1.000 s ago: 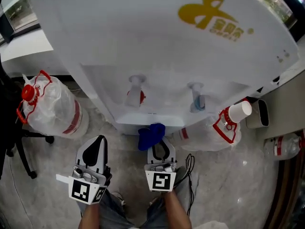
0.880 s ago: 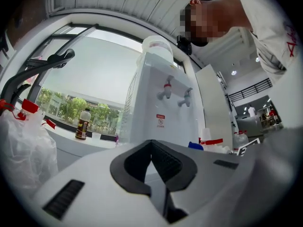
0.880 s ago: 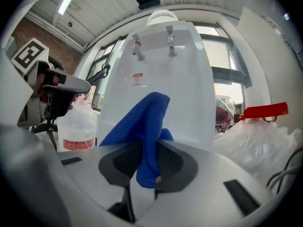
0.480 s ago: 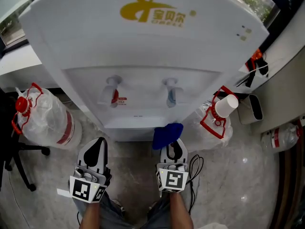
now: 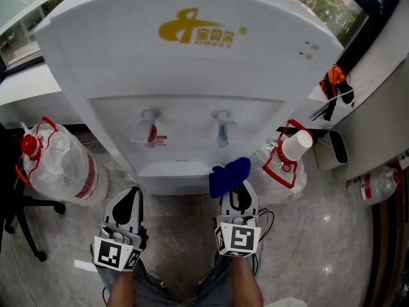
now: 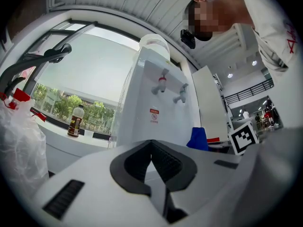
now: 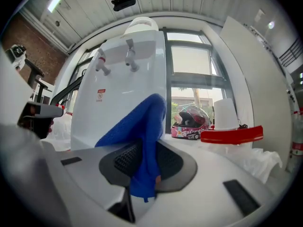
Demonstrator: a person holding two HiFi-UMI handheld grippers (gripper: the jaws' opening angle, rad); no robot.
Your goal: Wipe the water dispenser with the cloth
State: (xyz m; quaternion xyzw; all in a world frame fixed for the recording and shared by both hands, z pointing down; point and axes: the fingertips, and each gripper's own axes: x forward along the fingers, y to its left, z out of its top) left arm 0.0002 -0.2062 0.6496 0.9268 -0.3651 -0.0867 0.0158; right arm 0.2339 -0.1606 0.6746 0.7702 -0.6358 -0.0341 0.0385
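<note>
In front of the dispenser (image 5: 192,75), just below its blue tap (image 5: 222,132), the right tongs (image 5: 239,196) are clamped on the cloth (image 5: 229,176). It is a deep blue, knit-textured rag, bunched into a fold that rises from between the jaws toward the dispenser's drip ledge; whether it touches there cannot be told. The left tongs (image 5: 130,201) hang near the dispenser's foot, jaws closed together on nothing.
</note>
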